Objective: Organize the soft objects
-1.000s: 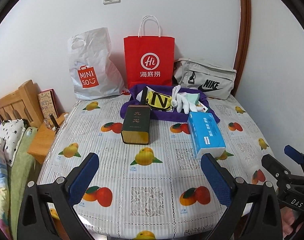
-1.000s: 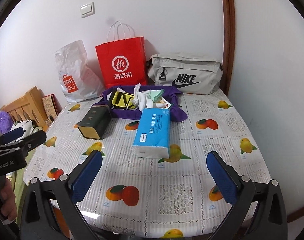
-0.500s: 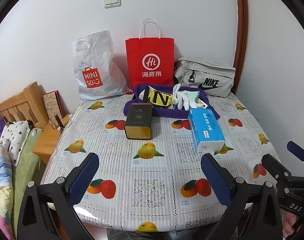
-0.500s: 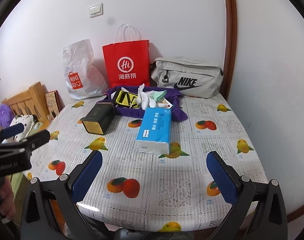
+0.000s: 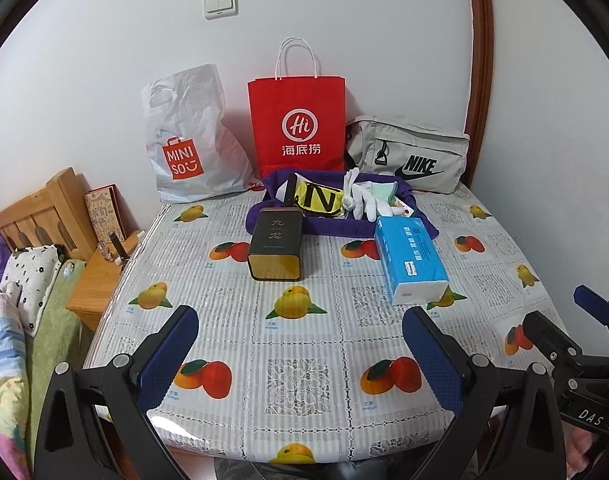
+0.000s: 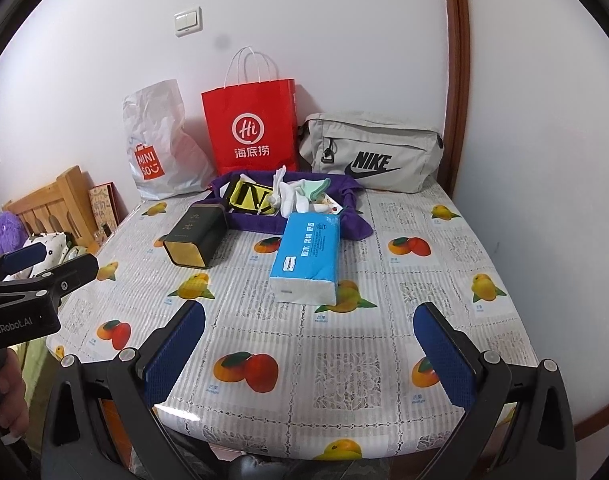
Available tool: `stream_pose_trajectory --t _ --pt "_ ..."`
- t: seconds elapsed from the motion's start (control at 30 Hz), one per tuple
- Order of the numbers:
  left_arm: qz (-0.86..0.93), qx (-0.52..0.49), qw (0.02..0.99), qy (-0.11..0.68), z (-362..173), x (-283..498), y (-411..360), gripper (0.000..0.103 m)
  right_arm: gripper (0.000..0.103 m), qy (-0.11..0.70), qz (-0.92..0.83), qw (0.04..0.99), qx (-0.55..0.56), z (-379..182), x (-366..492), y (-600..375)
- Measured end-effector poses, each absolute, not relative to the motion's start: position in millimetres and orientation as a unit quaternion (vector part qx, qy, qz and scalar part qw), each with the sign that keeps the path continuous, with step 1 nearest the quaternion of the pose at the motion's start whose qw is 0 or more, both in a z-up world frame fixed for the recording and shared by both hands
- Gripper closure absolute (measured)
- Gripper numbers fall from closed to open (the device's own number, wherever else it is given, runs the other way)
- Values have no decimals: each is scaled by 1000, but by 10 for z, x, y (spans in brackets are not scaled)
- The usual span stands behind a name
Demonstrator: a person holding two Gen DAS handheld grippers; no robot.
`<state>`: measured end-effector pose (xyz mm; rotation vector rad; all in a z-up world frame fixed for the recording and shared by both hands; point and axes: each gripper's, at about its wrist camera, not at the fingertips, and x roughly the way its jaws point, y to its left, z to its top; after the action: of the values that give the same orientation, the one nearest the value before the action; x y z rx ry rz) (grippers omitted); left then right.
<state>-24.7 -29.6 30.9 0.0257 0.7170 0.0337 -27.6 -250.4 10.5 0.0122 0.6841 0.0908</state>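
Note:
A purple cloth bag [image 5: 328, 226] [image 6: 260, 222] lies open at the back of the table, holding a yellow and black cloth [image 5: 318, 200] [image 6: 250, 197] and white gloves [image 5: 364, 198] [image 6: 292, 196]. A blue tissue pack [image 5: 410, 264] [image 6: 308, 258] lies in front of it. My left gripper [image 5: 298, 356] is open and empty above the table's front edge. My right gripper [image 6: 308, 354] is open and empty, also at the front edge. Each gripper shows at the side of the other's view.
A dark tin box [image 5: 276, 246] [image 6: 196, 236] lies on the fruit-print tablecloth [image 5: 304, 320]. A white MINISO bag [image 5: 184, 140], a red paper bag [image 5: 298, 120] and a grey Nike bag [image 5: 412, 158] stand against the wall. A wooden bed frame [image 5: 36, 212] is at the left.
Both grippers have pulled back and risen; the table and its objects look smaller and farther away. Both stay open and empty.

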Motion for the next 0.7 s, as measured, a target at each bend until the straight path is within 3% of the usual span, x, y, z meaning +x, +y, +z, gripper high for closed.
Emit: stream_pose_trajectory --t 0.7 --pt "16 11 935 355 247 -235 -288 0 0 336 40 941 10 118 -293 -2498"
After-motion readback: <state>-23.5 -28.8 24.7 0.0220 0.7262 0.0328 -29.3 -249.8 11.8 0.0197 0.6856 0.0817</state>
